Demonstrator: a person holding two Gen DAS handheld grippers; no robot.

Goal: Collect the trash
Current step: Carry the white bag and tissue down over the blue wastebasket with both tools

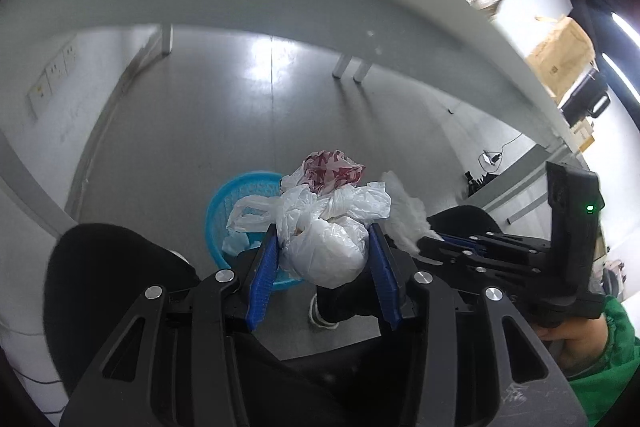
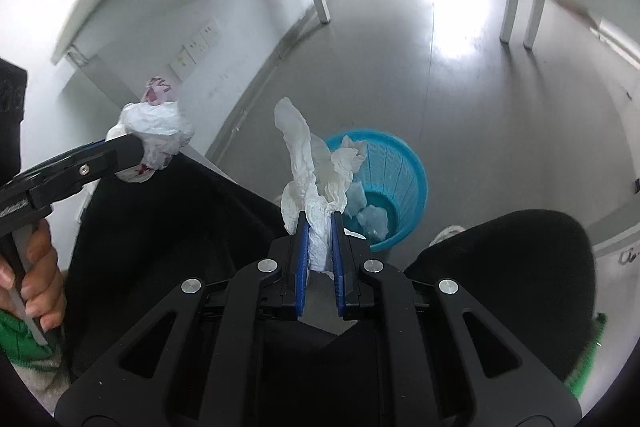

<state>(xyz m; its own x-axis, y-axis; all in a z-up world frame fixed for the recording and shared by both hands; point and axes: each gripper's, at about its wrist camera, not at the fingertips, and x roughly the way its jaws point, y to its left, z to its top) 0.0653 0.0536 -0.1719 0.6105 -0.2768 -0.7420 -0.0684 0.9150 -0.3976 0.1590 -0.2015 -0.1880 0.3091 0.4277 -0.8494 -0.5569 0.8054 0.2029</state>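
I have left gripper point(image 1: 324, 247) clamped on knotted plastic bag point(image 1: 326, 251) — blue basket point(image 1: 232, 195) at its ten o'clock. Right gripper point(image 2: 320, 227) pinches crumpled tissue point(image 2: 312, 167) — near shut.

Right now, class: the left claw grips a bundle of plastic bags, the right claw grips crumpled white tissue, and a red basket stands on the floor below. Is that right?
Not quite: the basket is blue, as the right wrist view shows. The left claw does grip the plastic bags, and the right claw the tissue.

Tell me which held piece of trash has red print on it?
The plastic bag bundle clamped in the left tongs: its top shows red-patterned film. The crumpled tissue in the right tongs is plain white.
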